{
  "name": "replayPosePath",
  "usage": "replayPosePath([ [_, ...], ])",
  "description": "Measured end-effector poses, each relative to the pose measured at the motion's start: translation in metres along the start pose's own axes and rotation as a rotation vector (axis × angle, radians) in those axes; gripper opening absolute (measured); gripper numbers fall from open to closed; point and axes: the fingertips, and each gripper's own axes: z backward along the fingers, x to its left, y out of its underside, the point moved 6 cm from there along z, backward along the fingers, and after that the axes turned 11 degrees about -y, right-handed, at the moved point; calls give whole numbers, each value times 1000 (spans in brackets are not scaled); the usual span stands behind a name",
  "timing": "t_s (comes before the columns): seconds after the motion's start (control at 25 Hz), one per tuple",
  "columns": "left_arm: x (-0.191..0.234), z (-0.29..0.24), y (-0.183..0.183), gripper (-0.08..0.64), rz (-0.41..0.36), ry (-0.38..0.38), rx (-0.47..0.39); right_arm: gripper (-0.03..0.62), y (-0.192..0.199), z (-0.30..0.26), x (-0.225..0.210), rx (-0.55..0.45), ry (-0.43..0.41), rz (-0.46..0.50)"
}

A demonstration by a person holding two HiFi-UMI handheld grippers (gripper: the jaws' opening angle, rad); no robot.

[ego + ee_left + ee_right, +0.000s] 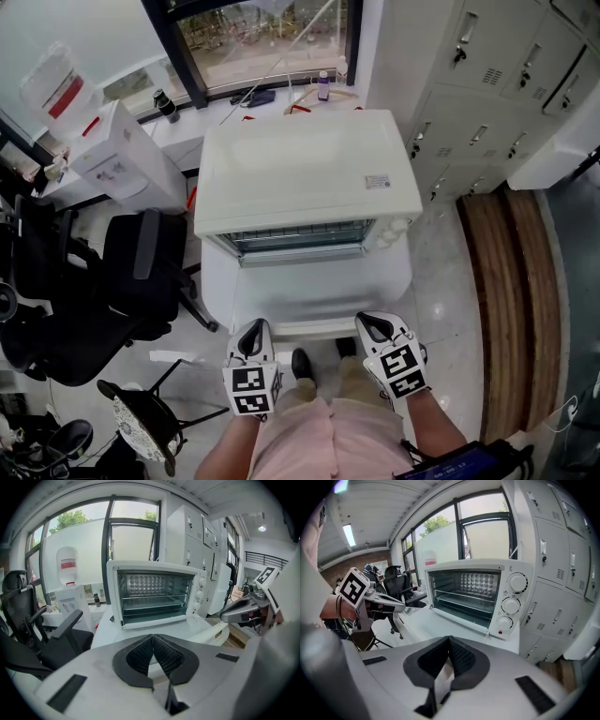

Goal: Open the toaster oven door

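With the toaster oven door (319, 292) apparently fully down, the left gripper (252, 326) and right gripper (372, 322), jaws together and empty, should ease clear.

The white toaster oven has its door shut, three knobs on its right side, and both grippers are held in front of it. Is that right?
No: the toaster oven door is open, folded down flat; the left gripper view shows the racks inside. The knobs, left gripper and right gripper are as you say.
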Motion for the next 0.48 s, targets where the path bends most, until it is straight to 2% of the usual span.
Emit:
replayPosePath([
  [0.48, -3, -9, 14, 14, -49, 2, 40, 0, 14, -11, -3, 36, -6, -10],
])
